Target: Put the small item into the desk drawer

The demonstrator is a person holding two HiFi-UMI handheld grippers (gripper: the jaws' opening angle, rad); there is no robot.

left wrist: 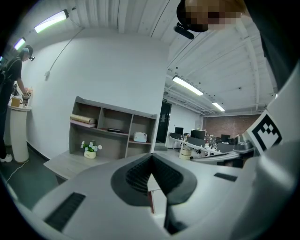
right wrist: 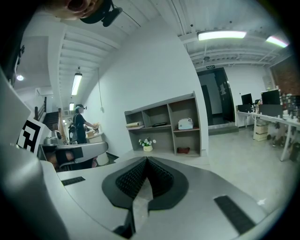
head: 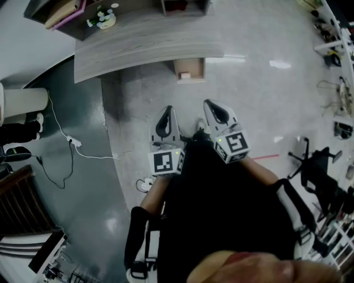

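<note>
**Both jaws together, drawer far off under the counter, small item not plainly seen**

The pale floor [head: 260, 99] fills most of the head view, and a dark strip of it curves down the left side. At the top lies the long curved wooden counter [head: 144, 44]. Behind it the shelf unit [head: 55, 14] is cut off by the frame edge, so only its lower compartments show. The person's dark torso [head: 221, 210] hides the floor below both hands.

The left gripper [head: 167, 110] and the right gripper [head: 212, 105] are held side by side close to the body, well apart from the counter. Each gripper's own view shows its jaws closed together at the tips. A narrow slit stays below the meeting point. In the right gripper's slit there is only a grey strip. In the left gripper's slit there is a pale sliver with a reddish-brown edge, and I cannot tell whether it is something pinched or background.

A small brown box [head: 189, 69] juts from under the counter's front edge, and it looks like the drawer. A pale block [head: 185, 75] sits in it, too small to identify, so the small item's place is uncertain.

A potted plant [head: 104, 19] stands at the back of the counter.
</note>
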